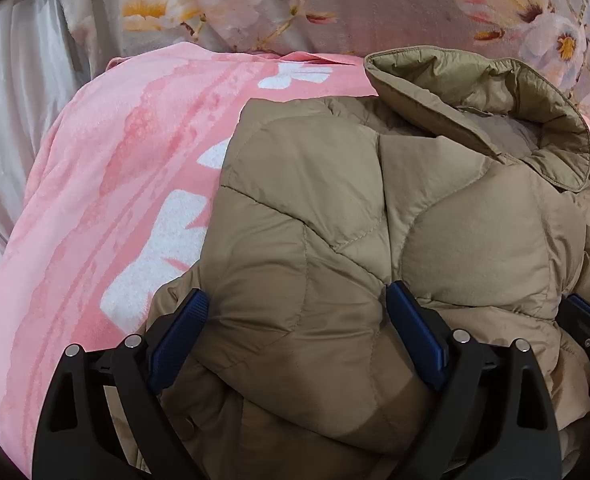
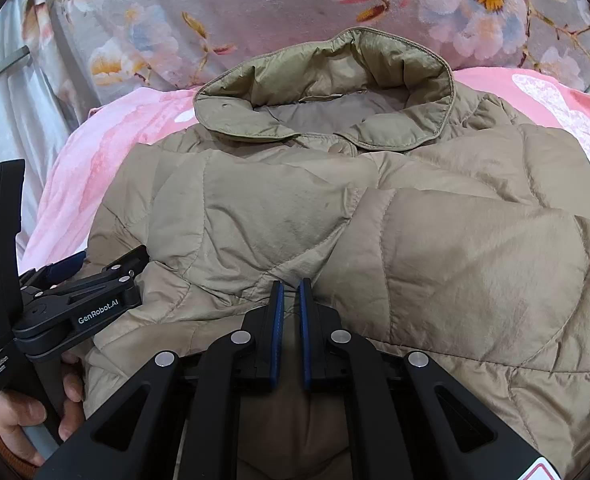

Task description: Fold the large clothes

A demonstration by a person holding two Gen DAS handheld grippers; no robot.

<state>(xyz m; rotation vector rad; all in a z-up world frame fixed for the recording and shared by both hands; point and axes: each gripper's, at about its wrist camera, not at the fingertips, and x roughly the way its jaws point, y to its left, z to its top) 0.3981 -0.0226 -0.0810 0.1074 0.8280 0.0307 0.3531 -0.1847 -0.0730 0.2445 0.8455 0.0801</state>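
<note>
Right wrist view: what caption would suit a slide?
Shut right gripper resting on a tan puffer jacket spread over a pink blanket.

Jacket (image 2: 375, 220) hem: cut off at 6 o'clock behind both grippers. Pink blanket (image 1: 115, 184): largely hidden beneath jacket. Hand (image 2: 35, 412): cropped at 8 o'clock.

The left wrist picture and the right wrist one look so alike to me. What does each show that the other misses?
Only the left wrist view shows the left gripper head-on, jaws open wide over a puffy sleeve fold. Only the right wrist view shows the right gripper shut on jacket fabric, the collar's snap button, and a hand holding the left tool. Both show the tan quilted jacket, the pink blanket and the floral bedding.
</note>
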